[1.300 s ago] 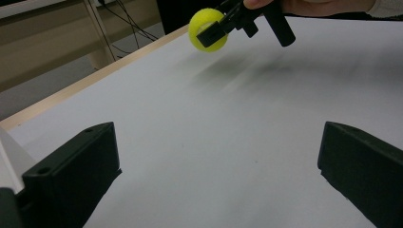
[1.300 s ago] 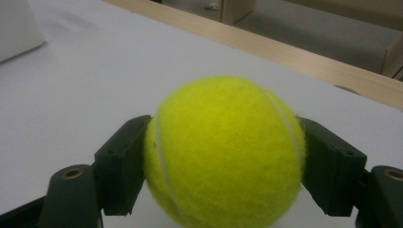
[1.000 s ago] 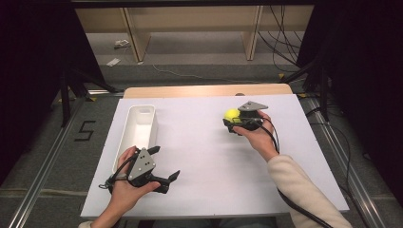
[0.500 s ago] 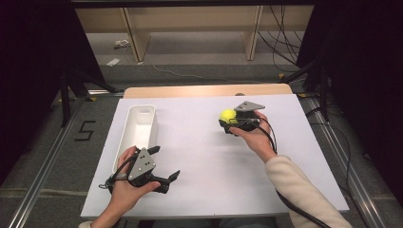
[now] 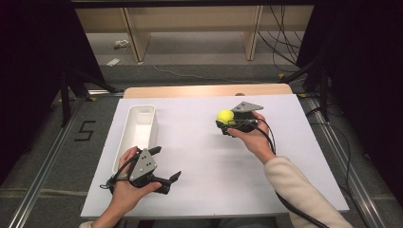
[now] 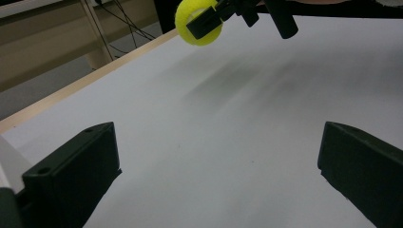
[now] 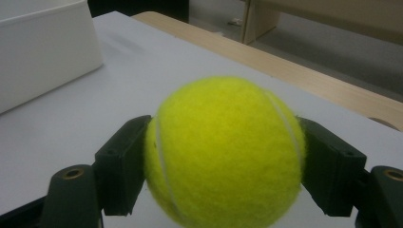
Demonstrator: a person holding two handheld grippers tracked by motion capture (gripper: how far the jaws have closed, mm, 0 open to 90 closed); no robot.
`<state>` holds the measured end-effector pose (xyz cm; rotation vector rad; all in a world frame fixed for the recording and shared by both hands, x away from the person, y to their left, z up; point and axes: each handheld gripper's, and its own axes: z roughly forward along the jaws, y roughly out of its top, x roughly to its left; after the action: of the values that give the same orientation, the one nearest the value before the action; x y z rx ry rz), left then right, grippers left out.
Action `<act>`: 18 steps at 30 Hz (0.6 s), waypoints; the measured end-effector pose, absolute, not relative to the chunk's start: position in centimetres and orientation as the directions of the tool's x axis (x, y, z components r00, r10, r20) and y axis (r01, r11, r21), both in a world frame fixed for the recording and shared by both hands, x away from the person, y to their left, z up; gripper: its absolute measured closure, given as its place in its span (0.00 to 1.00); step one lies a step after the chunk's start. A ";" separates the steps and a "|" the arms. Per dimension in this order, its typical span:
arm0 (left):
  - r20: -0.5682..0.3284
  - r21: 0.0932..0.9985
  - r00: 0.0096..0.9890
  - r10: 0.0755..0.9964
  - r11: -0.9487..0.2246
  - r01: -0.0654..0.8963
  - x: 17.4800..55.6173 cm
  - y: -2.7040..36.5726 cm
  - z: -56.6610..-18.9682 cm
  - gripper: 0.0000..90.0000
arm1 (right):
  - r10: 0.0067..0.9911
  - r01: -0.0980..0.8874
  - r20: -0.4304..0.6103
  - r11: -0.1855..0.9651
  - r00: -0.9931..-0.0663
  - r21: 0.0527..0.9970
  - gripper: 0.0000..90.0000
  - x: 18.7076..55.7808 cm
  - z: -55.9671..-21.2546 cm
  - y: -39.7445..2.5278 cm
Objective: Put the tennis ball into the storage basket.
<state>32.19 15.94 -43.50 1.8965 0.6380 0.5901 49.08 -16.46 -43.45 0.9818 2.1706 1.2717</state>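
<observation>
A yellow tennis ball (image 5: 225, 116) (image 7: 225, 152) (image 6: 198, 23) is clamped between the jaws of my right gripper (image 5: 227, 120) (image 7: 223, 166), held just above the white table at right centre. My left gripper (image 5: 171, 179) (image 6: 218, 180) rests near the table's front left edge, jaws wide open with bare table between them, pointing toward the ball. A white oblong bin (image 5: 138, 133) (image 7: 43, 47) lies along the left side of the table, just beyond the left hand.
The white tabletop (image 5: 199, 156) has a wooden strip (image 5: 209, 90) along its far edge. Wooden shelf legs and cables stand on the floor behind. A metal rail (image 5: 43, 175) runs along the left of the table. Cables trail from both grippers.
The right gripper with the ball has shifted very slightly; the left gripper has stayed where it was.
</observation>
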 end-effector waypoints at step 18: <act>0.118 0.922 0.738 0.664 -0.350 0.167 32.1 16.1 -43.4 0.00 | 0.743 0.329 -0.032 0.335 -0.669 0.883 0.29 48.3 -42.8 -16.1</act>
<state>32.14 16.13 -43.41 1.8916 0.6399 0.5942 48.34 -16.05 -42.81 0.9422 2.1716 1.2847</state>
